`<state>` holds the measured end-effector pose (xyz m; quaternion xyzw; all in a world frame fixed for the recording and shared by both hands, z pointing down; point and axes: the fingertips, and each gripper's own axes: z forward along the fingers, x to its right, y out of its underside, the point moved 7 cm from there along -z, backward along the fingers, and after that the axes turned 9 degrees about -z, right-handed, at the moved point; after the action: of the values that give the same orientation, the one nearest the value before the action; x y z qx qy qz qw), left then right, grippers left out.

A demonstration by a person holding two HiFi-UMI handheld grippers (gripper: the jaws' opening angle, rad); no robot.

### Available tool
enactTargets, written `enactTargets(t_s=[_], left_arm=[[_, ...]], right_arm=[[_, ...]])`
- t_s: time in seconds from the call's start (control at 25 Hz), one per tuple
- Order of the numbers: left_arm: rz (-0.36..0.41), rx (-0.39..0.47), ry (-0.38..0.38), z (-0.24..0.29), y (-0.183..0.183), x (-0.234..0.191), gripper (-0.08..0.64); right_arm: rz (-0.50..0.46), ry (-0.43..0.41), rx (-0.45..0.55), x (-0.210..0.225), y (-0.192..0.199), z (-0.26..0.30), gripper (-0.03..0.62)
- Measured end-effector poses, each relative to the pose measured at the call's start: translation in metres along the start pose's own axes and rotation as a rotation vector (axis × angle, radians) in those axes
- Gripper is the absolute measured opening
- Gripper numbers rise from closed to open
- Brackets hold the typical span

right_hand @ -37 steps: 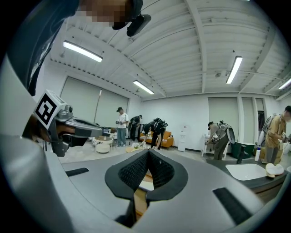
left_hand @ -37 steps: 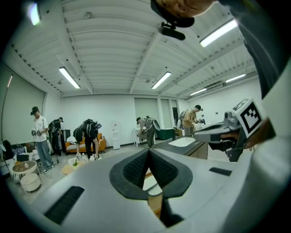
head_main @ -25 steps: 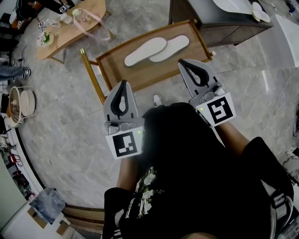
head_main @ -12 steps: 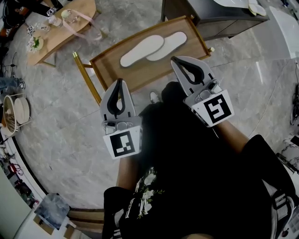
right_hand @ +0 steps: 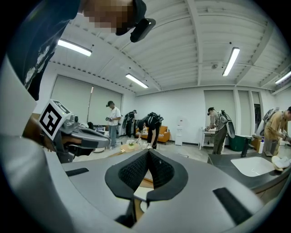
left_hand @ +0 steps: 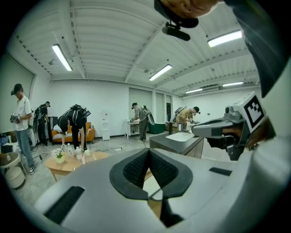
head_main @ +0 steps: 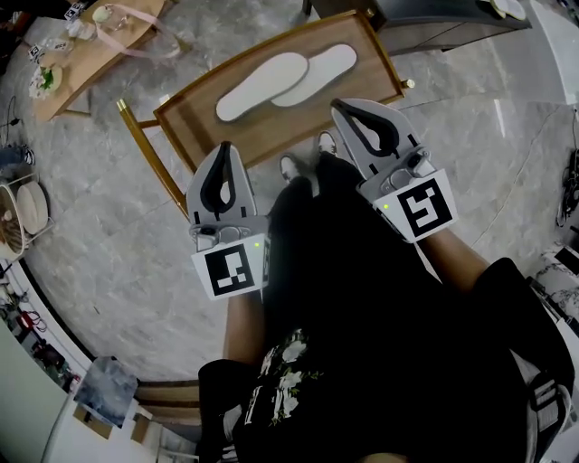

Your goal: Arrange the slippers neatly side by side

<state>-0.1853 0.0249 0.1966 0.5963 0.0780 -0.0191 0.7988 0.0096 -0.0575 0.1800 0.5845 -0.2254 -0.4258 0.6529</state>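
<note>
Two white slippers lie on a low wooden table (head_main: 194, 136) in the head view, the left slipper (head_main: 258, 84) overlapped at its toe end by the right slipper (head_main: 321, 69). My left gripper (head_main: 224, 150) is shut and empty, held above the table's near left edge. My right gripper (head_main: 341, 107) is also shut and empty, its tips over the table's near right part, close below the right slipper. Both gripper views look out level across the room past closed jaws, with only a sliver of the table (left_hand: 153, 187) showing under them.
A dark cabinet (head_main: 434, 27) stands behind the table at the upper right. A light wooden side table (head_main: 86, 50) with small items is at the upper left. The person's feet (head_main: 308, 154) are at the table's near edge. Several people (right_hand: 150, 125) work in the room's far part.
The person has stepped closer to the table. Both grippers have moved forward, their tips now over its near edge. Their jaws stay shut.
</note>
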Motion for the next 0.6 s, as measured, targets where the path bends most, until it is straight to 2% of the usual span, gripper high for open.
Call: enactTargets(t_s=[0.12, 0.32, 0.48, 0.6], left_arm=[[0.016, -0.035, 0.003, 0.017, 0.003, 0.006, 0.002], [-0.004, -0.184, 0.083, 0.052, 0.038, 0.011, 0.003], [-0.053, -0.276, 0.07, 0.069, 0.071, 0.007, 0.003], [-0.068, -0.312, 0.053, 0.085, 0.089, -0.002, 0.007]], right_arm=[[0.014, -0.026, -0.022, 0.008, 0.011, 0.007, -0.006], [0.038, -0.084, -0.065, 0.013, 0.035, 0.022, -0.006], [0.098, -0.09, -0.135, 0.014, 0.066, 0.027, -0.006], [0.133, -0.103, -0.178, 0.011, 0.084, 0.031, -0.006]])
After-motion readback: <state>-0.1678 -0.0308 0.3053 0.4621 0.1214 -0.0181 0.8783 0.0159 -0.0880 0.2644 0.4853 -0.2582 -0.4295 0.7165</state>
